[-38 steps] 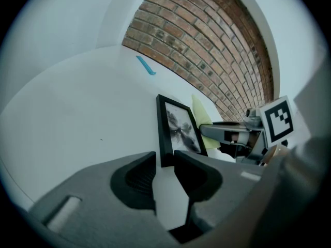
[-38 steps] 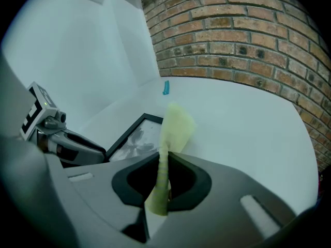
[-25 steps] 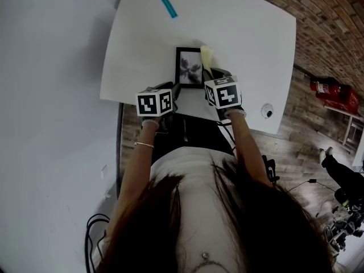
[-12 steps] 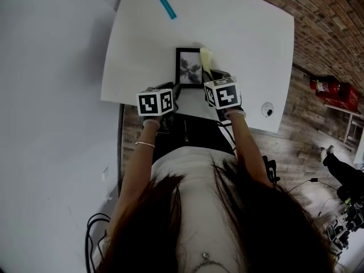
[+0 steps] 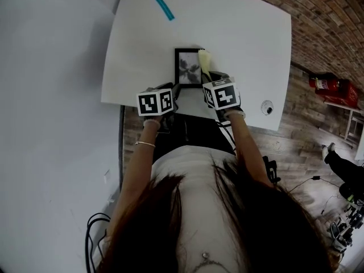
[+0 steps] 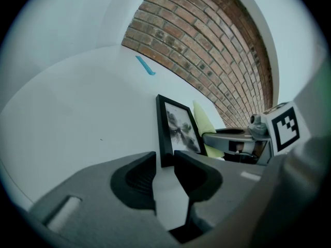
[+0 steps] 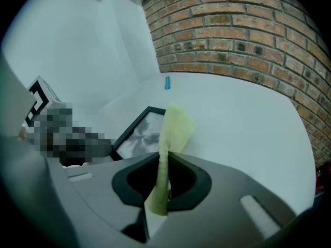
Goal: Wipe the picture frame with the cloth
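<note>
As the head view looks down, I see the black rectangular picture frame point(image 5: 187, 67) flat on the white table point(image 5: 244, 27). In the left gripper view, the left gripper point(image 6: 164, 172) has its jaws narrowly apart at the frame's corner. In the right gripper view, the right gripper point(image 7: 164, 182) pinches the pale yellow cloth point(image 7: 176, 125).

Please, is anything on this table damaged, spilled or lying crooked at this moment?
Nothing stands out. The picture frame lies flat on the table, with no visible crack or spill. The cloth is pinched in the right gripper. Only a teal strip lies slanted at the far side.
</note>
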A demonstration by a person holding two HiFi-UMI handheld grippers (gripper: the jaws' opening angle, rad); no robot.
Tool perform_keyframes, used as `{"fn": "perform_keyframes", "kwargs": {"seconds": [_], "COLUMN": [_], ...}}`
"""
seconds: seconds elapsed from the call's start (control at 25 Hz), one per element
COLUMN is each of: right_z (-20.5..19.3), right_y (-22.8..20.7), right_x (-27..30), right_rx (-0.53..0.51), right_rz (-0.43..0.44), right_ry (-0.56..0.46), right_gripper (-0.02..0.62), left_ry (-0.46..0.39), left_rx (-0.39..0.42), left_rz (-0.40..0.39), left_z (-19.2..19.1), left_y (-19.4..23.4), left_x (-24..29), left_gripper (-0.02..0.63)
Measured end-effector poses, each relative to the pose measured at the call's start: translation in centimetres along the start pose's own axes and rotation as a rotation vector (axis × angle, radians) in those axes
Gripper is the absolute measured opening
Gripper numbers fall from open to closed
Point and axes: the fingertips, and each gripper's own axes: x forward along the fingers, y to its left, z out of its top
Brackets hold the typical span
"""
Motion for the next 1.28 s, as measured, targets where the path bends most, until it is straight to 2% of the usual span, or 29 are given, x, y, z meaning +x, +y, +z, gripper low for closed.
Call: {"fn": "perform_keyframes", "kwargs": {"seconds": [1.28], "right_z": [-1.8], "right_y": [1.3], "right_x": [-0.5], "right_rx": [0.018], "right_rz": [-0.014], "right_ry": [0.022], "right_gripper": [0.034], "left_ry": [0.013], "left_rx": [-0.004], "left_rz": [-0.024], "left_z": [-0.2], "left_y": [0.2], "left_x": [-0.1], "left_gripper": [0.109]}}
